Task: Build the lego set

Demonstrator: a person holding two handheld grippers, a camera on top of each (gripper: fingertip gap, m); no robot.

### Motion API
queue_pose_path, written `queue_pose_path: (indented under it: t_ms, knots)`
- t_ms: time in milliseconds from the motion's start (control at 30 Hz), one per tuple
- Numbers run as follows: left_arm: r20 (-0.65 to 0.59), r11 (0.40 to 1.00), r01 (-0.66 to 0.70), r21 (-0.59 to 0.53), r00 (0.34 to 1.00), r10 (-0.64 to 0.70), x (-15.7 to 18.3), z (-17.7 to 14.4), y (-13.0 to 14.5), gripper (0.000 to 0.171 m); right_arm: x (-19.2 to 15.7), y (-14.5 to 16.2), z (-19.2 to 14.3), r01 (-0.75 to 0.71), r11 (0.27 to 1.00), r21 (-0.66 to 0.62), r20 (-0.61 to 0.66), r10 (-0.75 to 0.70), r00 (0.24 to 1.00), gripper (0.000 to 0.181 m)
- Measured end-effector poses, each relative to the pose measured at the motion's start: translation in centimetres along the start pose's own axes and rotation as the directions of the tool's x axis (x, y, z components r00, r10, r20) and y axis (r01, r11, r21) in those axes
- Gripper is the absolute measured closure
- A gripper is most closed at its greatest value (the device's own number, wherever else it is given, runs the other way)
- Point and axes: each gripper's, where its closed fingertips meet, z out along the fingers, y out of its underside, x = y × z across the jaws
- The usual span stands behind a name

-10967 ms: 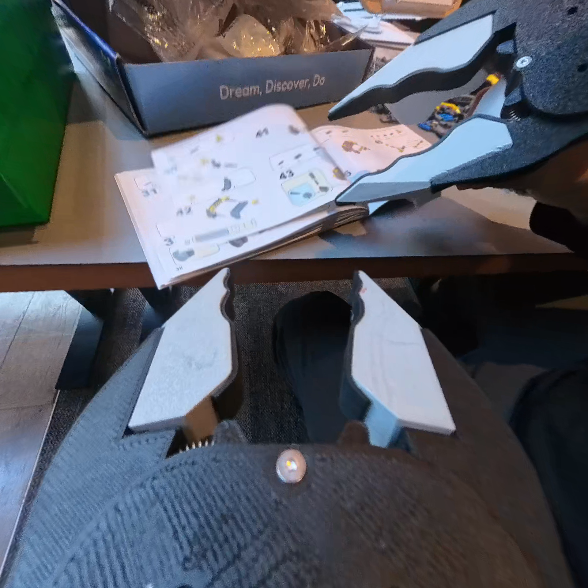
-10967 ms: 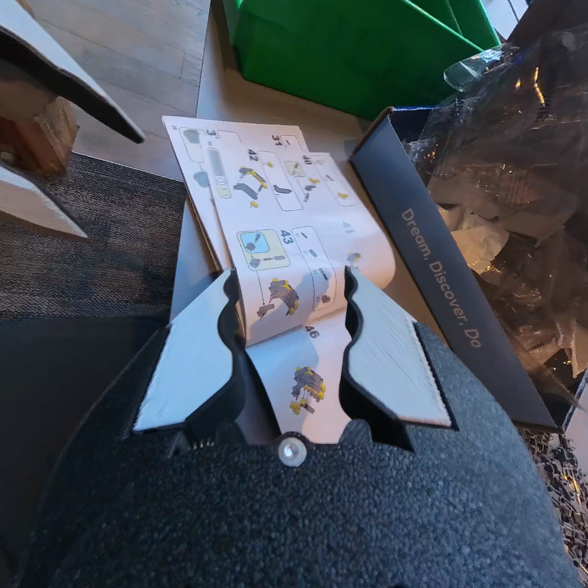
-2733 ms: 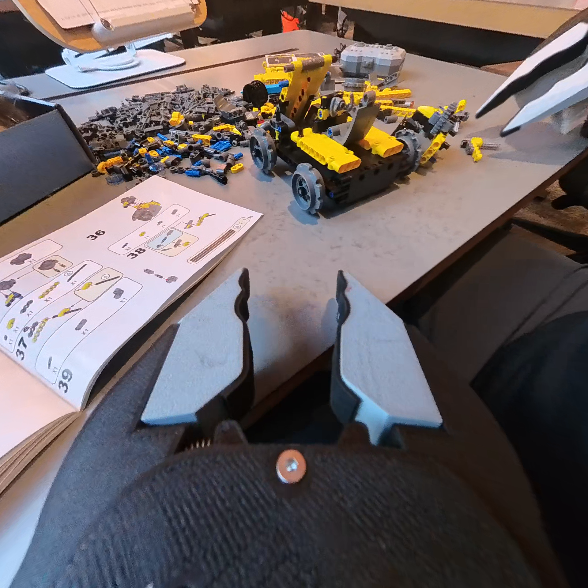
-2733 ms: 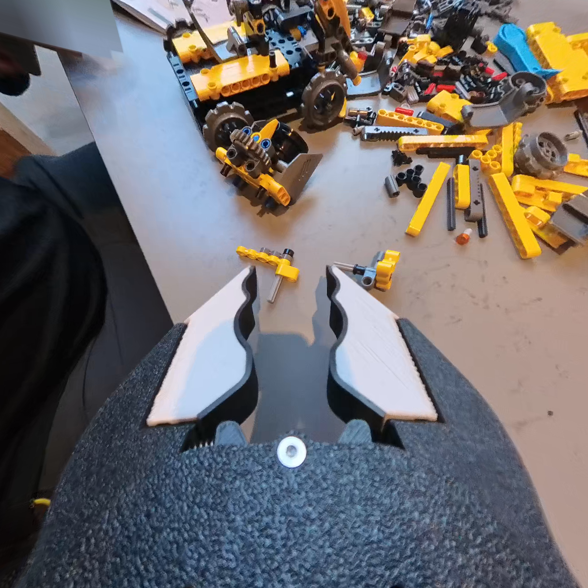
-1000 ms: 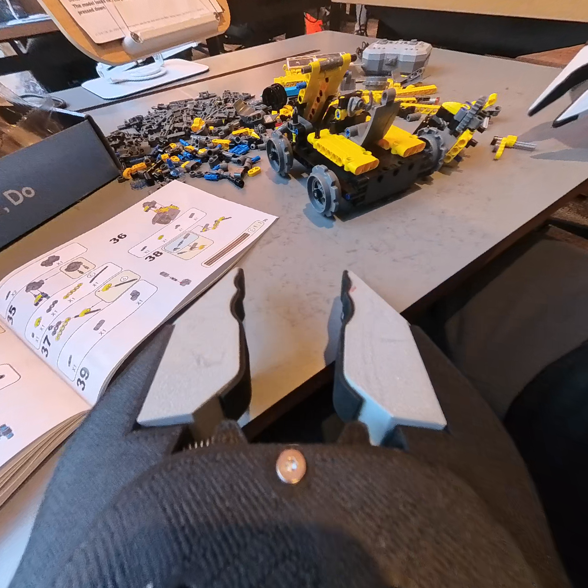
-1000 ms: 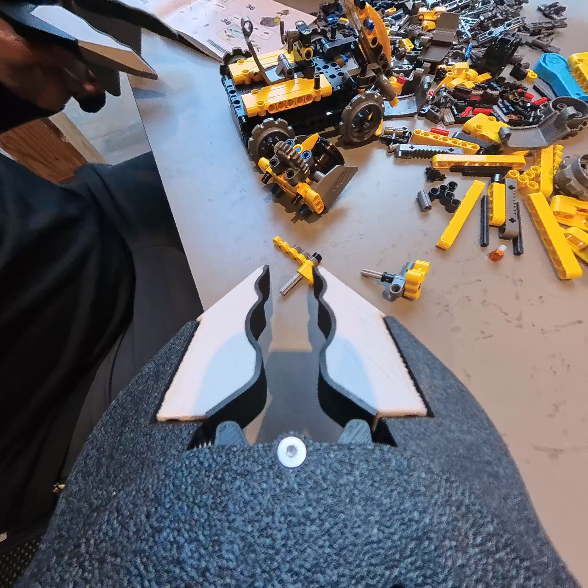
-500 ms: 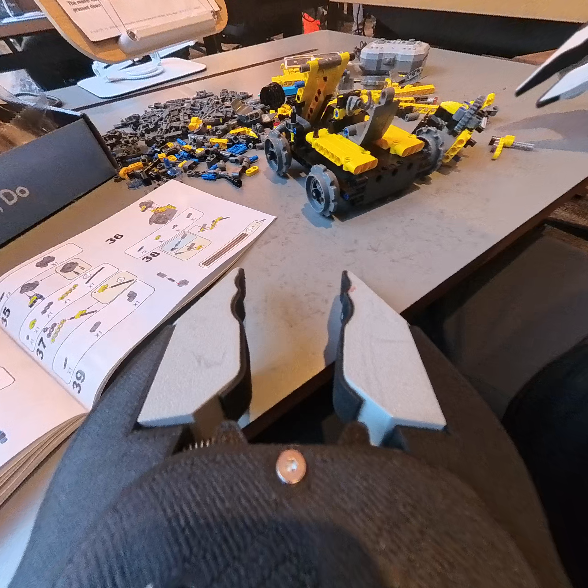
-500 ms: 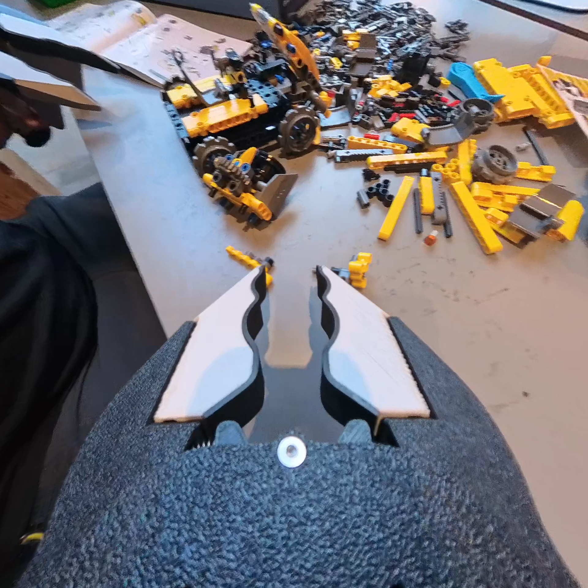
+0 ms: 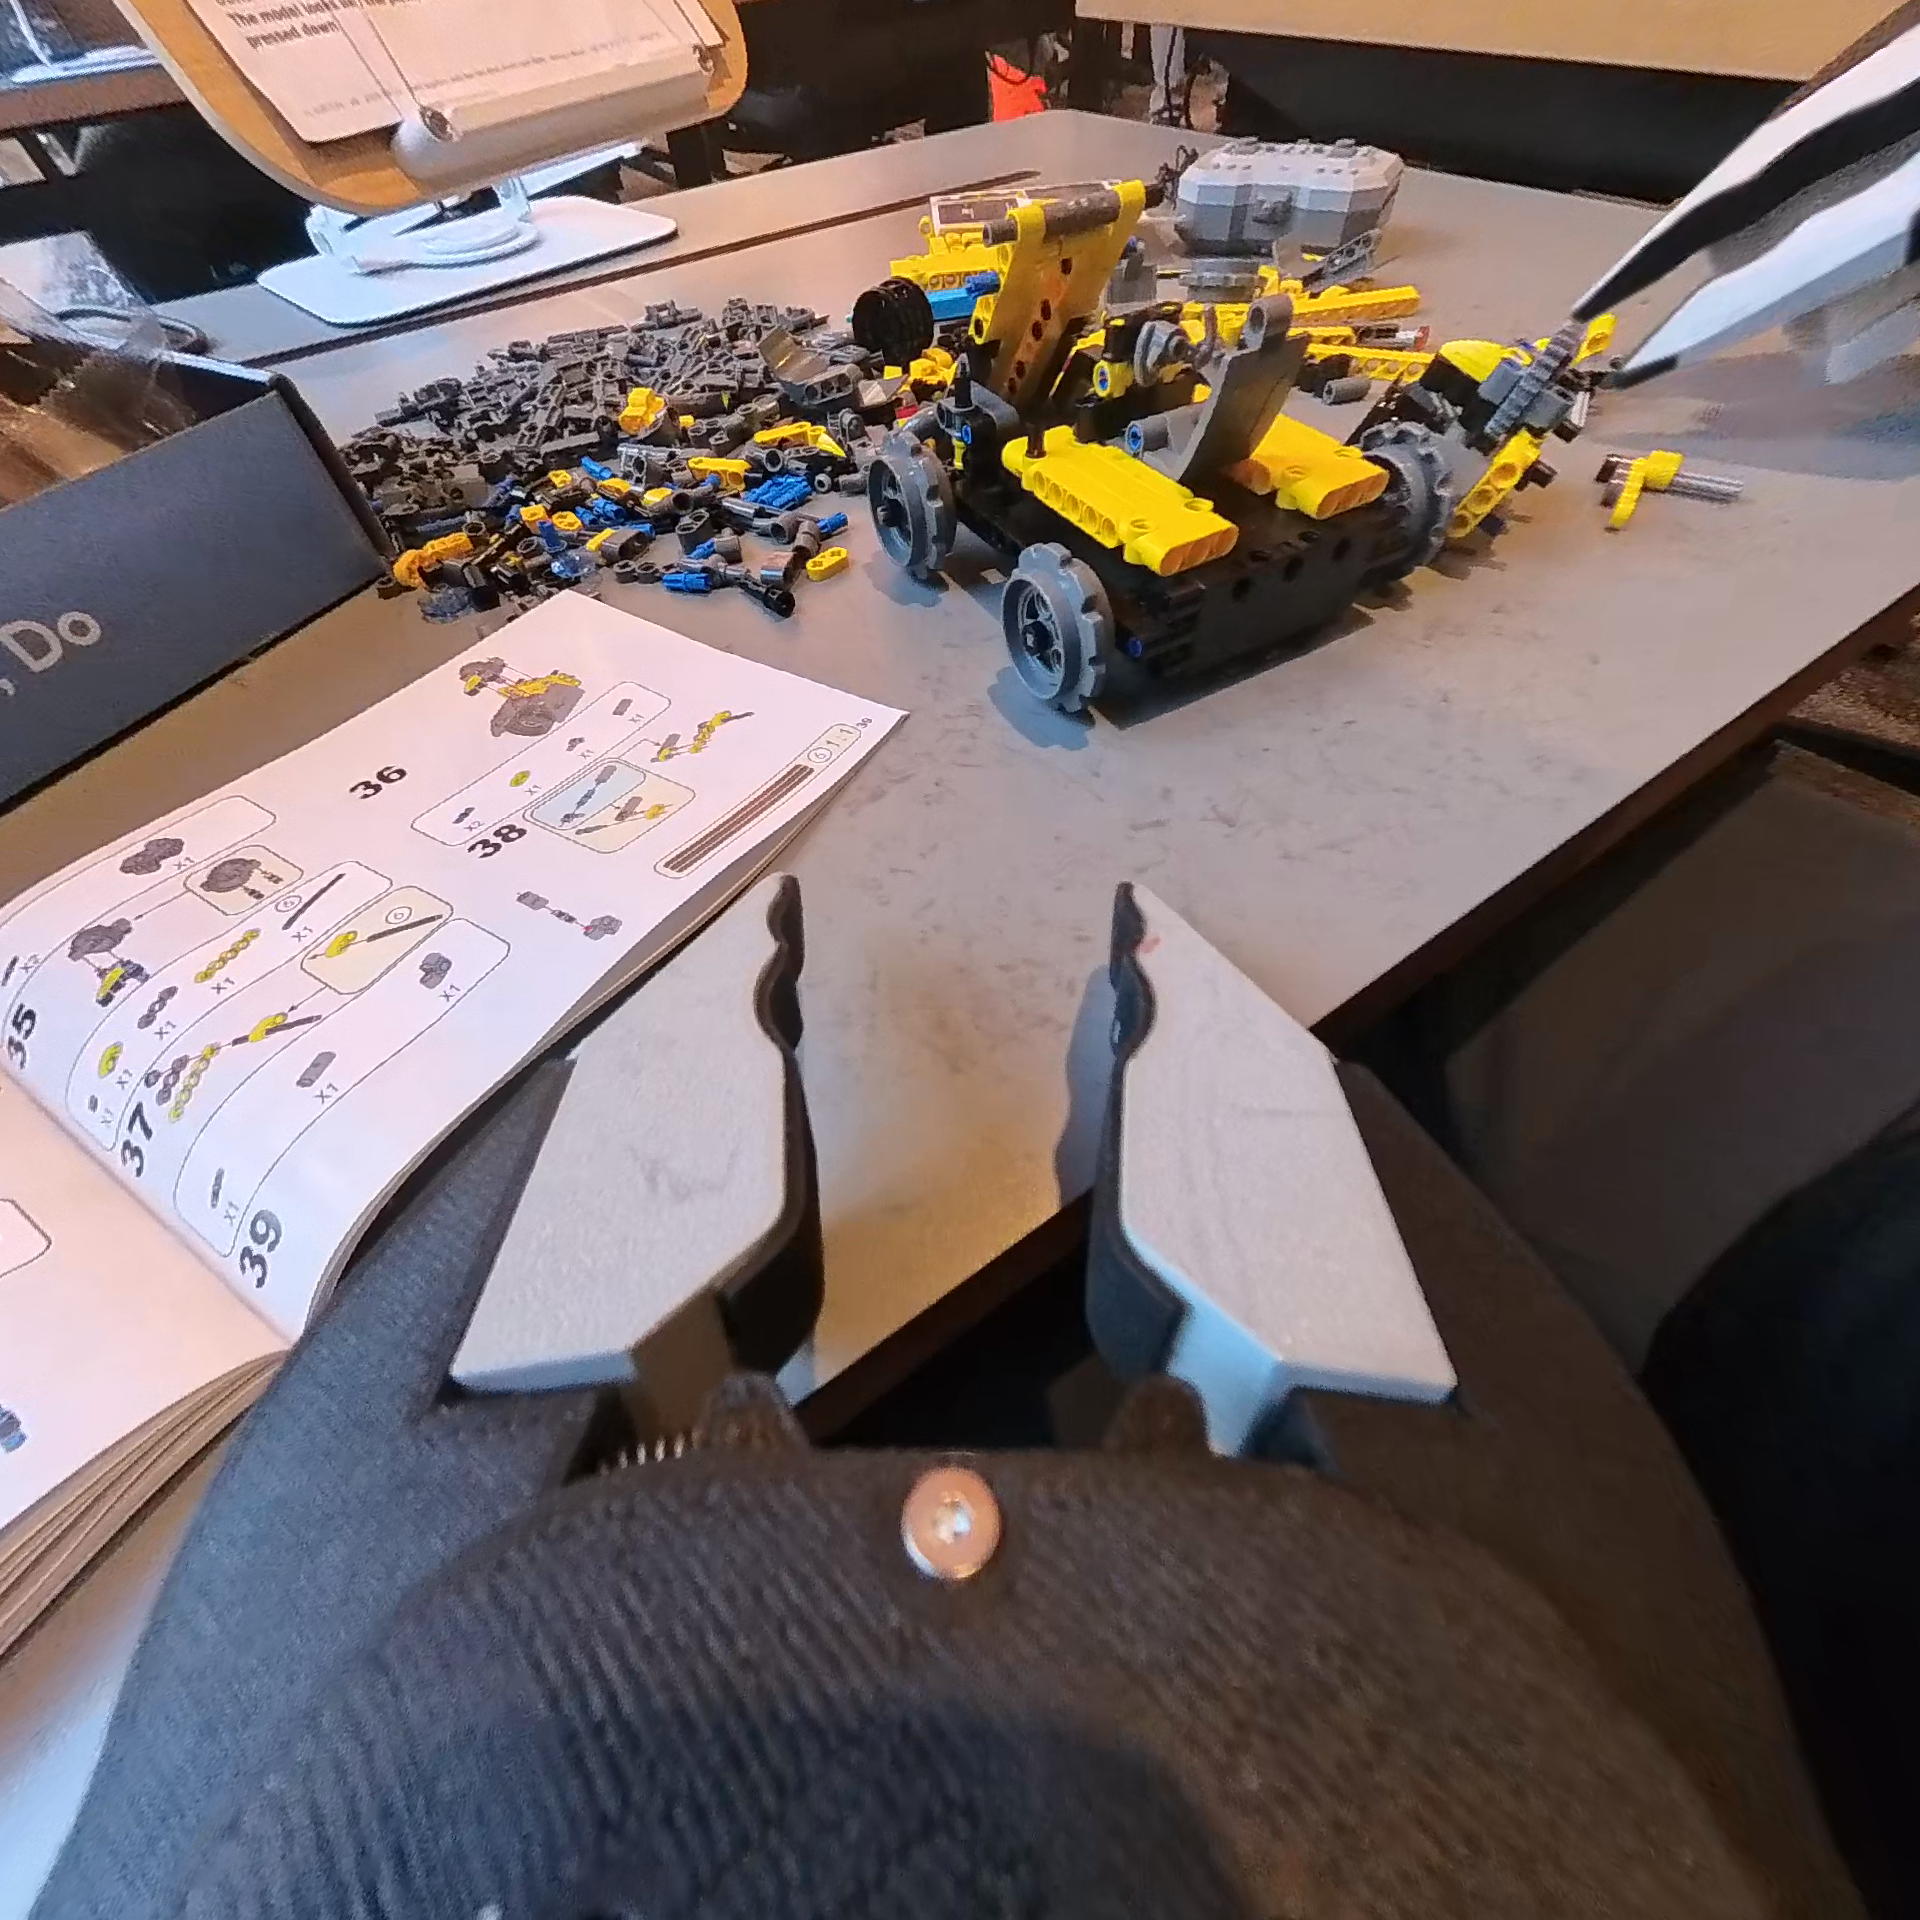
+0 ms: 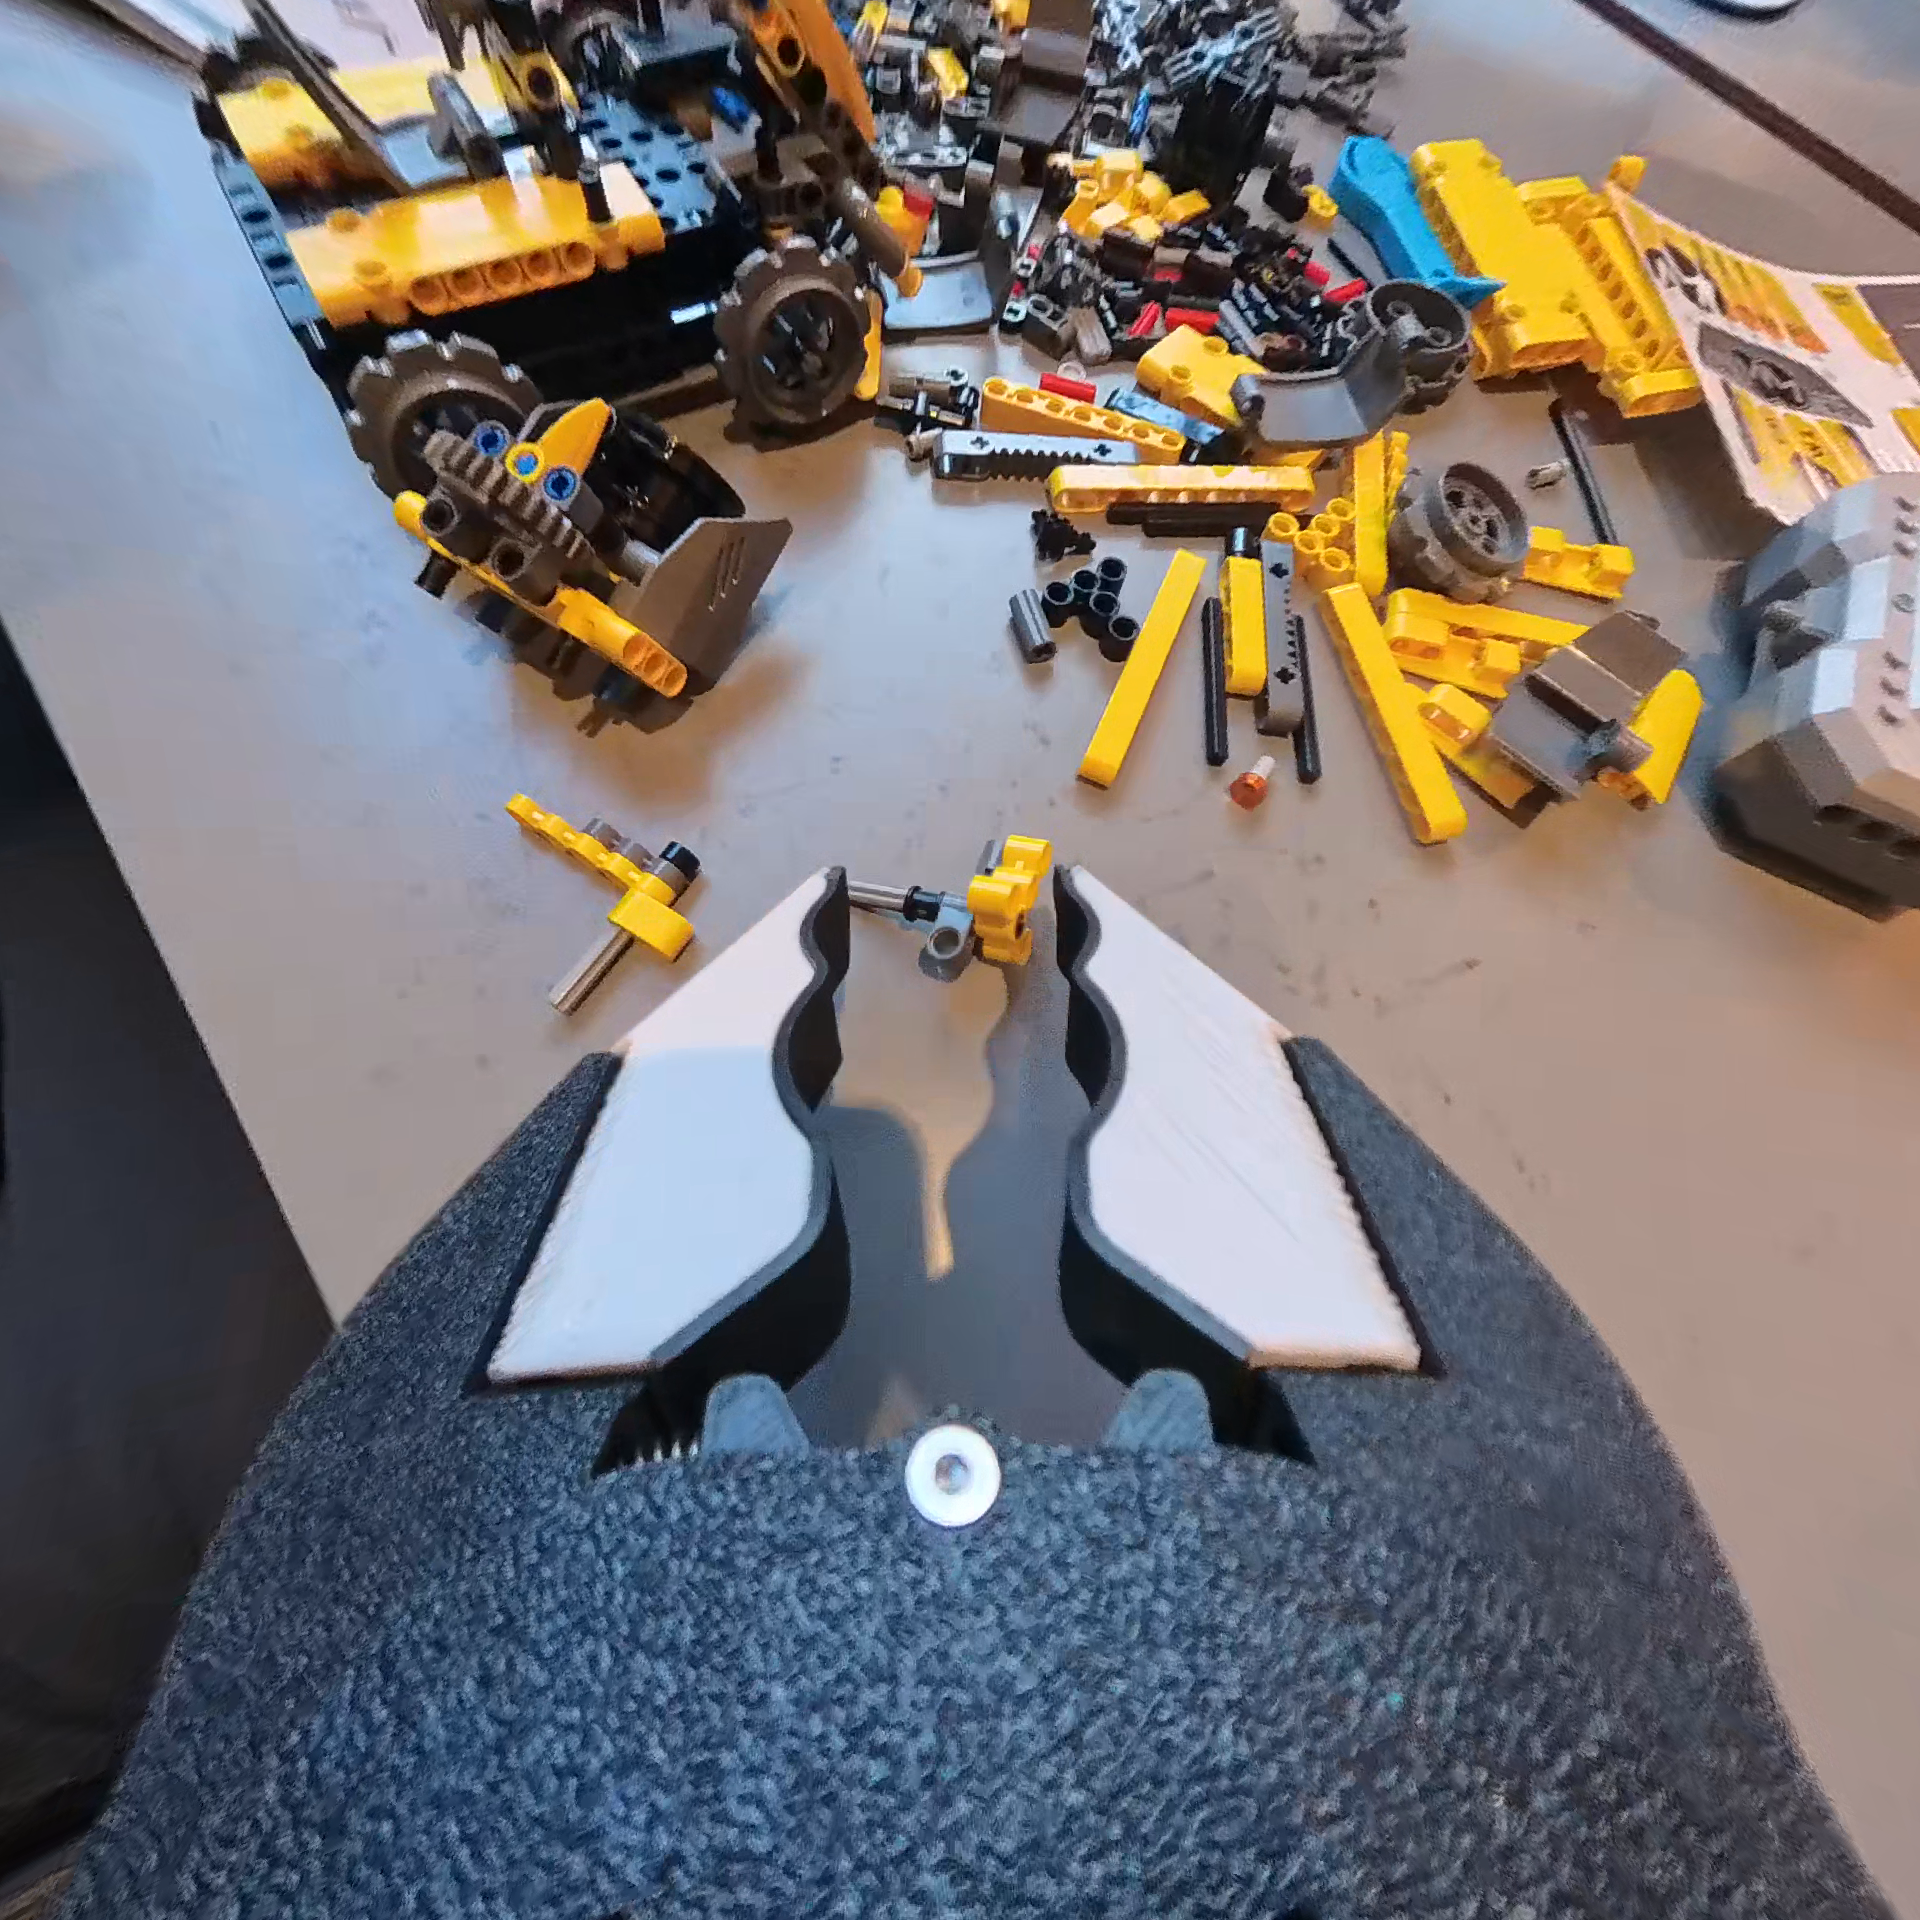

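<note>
My right gripper [image 10: 948, 894] is open, low over the grey table [image 10: 1455, 1091]. Its fingertips straddle a small yellow and grey connector with a metal-coloured axle [image 10: 977, 906]; I cannot tell if they touch it. A yellow L-shaped piece on an axle [image 10: 623, 894] lies just left of it. My left gripper [image 9: 951, 914] is open and empty over the table's front edge [image 9: 1351, 997], beside an open instruction booklet [image 9: 416, 883]. A half-built yellow and black vehicle [image 9: 1143, 520] stands beyond it. The right gripper also shows in the left wrist view [image 9: 1766, 239].
A bucket sub-assembly [image 10: 582, 561] sits at the vehicle's [image 10: 499, 260] front. Loose yellow beams [image 10: 1371, 665], a grey block [image 10: 1829, 707] and a sticker sheet [image 10: 1787, 343] lie to the right. A pile of small parts [image 9: 623, 447], a dark box [image 9: 156, 540] and a stand [image 9: 447, 125] are behind the booklet. The left gripper's tips are roughly 35 cm from the right gripper's. To the grey block [image 10: 1829, 707]: right tips about 15 cm, left tips about 45 cm. It turns up in the left wrist view [image 9: 1354, 183] as well.
My right gripper has shifted right from the L-shaped piece and dropped lower, so the small connector now sits between its tips. My left gripper has hardly moved in the last second.
</note>
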Motion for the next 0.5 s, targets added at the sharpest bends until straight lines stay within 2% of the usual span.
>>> queue_pose_path:
  t_ms: [300,500]
  knots:
    - [0.008,1.0,-0.008,-0.002,1.0,0.008,-0.1,0.0,0.0,0.113,1.0,-0.1,0.5,0.0,1.0,-0.01,-0.042,0.0,0.999,0.158]
    - [0.008,1.0,-0.013,-0.006,1.0,0.013,0.0,0.1,0.1,0.113,1.9,-0.8,0.0,-0.03,0.999,0.044,-0.067,0.033,0.997,0.158]
